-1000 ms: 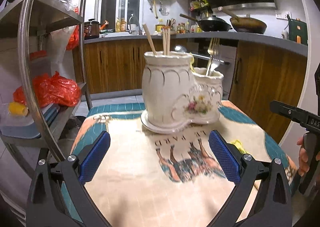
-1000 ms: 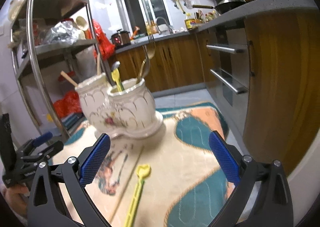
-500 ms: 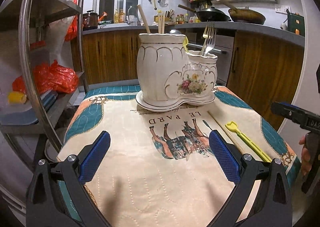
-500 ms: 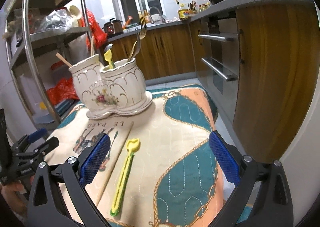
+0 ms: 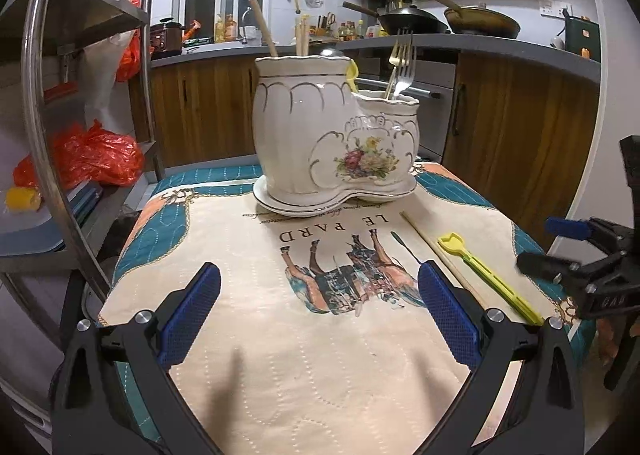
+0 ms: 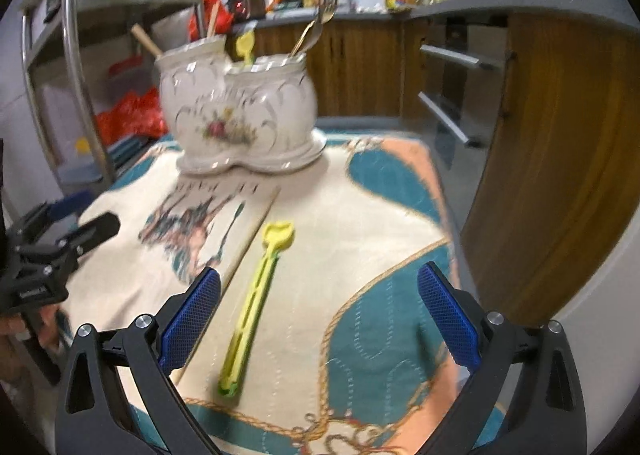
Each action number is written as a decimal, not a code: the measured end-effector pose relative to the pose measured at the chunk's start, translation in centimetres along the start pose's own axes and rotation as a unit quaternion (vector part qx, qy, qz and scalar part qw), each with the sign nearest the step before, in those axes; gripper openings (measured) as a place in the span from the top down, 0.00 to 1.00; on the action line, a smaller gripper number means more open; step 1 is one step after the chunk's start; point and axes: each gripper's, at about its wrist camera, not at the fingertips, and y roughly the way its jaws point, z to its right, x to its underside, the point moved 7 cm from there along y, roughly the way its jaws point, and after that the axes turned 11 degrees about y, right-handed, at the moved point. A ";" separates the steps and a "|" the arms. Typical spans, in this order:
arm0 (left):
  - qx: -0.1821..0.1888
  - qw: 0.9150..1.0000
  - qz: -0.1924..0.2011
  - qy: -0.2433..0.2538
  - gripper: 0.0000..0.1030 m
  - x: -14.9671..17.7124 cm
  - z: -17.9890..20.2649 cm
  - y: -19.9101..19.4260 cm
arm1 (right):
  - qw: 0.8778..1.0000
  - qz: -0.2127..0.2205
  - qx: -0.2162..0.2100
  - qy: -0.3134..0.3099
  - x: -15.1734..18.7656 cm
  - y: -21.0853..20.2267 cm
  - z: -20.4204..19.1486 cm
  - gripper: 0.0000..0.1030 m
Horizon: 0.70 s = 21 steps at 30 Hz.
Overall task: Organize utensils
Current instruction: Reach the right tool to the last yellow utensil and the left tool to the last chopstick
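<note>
Currently we log both grippers, left gripper [image 5: 319,311] and right gripper [image 6: 319,315], spread apart and empty, with the yellow utensil [image 6: 256,307] flat on the bench at 12 o'clock of the right, presumably awaiting pickup toward the ceramic holder [image 6: 240,119].

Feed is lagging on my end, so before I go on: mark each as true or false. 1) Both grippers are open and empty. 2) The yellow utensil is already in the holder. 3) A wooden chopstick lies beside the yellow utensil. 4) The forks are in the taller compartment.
1) True: the left gripper and the right gripper stand open, holding nothing.
2) False: one yellow utensil lies flat on the table mat; another yellow one stands in the ceramic holder.
3) True: a wooden chopstick lies alongside it on the mat.
4) False: the forks stand in the shorter, flowered compartment.
</note>
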 end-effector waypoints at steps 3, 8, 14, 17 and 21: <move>0.007 1.000 -0.002 -0.002 0.06 0.1 0.0 0.1 | 0.999 -0.033 -0.007 0.002 0.5 0.8 -0.1 0.05; 0.015 1.000 -0.005 -0.010 0.06 0.1 -0.1 0.3 | 0.998 -0.065 -0.011 -0.011 0.9 1.8 -0.6 0.07; 0.024 1.000 -0.006 -0.011 0.06 0.1 0.0 0.4 | 0.995 -0.087 -0.031 -0.024 0.7 2.4 -1.9 0.38; 0.026 1.000 -0.008 -0.009 0.06 0.1 0.0 0.5 | 0.994 -0.096 -0.029 -0.036 0.7 2.9 -2.4 0.51; 0.028 1.000 -0.007 -0.008 0.06 0.1 0.1 0.5 | 0.993 -0.103 -0.027 -0.042 0.7 3.5 -2.7 0.63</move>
